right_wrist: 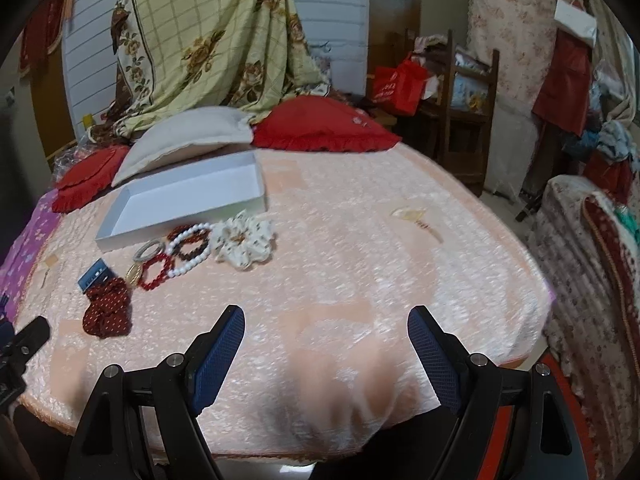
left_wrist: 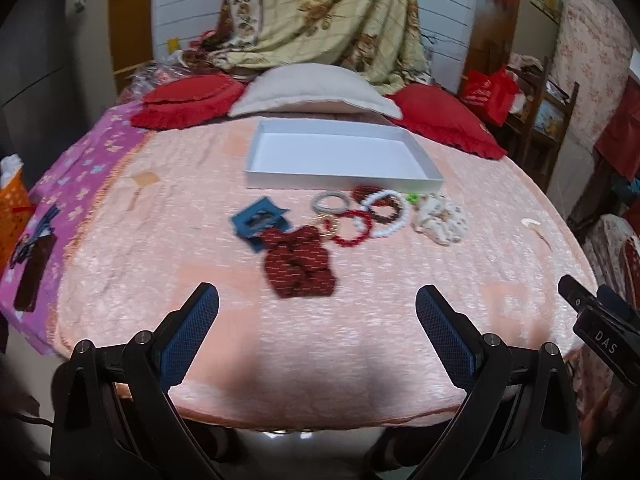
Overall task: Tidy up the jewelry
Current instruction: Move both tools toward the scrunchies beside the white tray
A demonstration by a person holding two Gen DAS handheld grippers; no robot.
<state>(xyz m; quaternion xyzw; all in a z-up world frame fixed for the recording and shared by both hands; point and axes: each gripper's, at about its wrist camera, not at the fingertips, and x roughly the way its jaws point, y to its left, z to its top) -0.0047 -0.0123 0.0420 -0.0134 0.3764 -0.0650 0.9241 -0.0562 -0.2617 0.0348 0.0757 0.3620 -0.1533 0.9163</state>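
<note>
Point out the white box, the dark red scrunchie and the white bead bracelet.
white box (left_wrist: 336, 156): left wrist view, on its bare floor.
dark red scrunchie (left_wrist: 298, 264): left wrist view, on the middle of its fabric.
white bead bracelet (right_wrist: 188, 261): right wrist view, on its near beads.

The bed blanket (left_wrist: 168, 248) is pale peach with a shiny raised texture; at the left edge of the frame a purple sheet (left_wrist: 76, 160) carries pale flowers. The tray (left_wrist: 340, 152) is plain white. Below it lie a dark red scrunchie (left_wrist: 298, 266) with small light dots, a cream flowered scrunchie (left_wrist: 440, 218), a white bead bracelet (left_wrist: 386, 212), a red bead bracelet (left_wrist: 352, 229) and a teal card (left_wrist: 258, 218). The tongs carry blue textured pads (left_wrist: 188, 340) on black arms.
</note>
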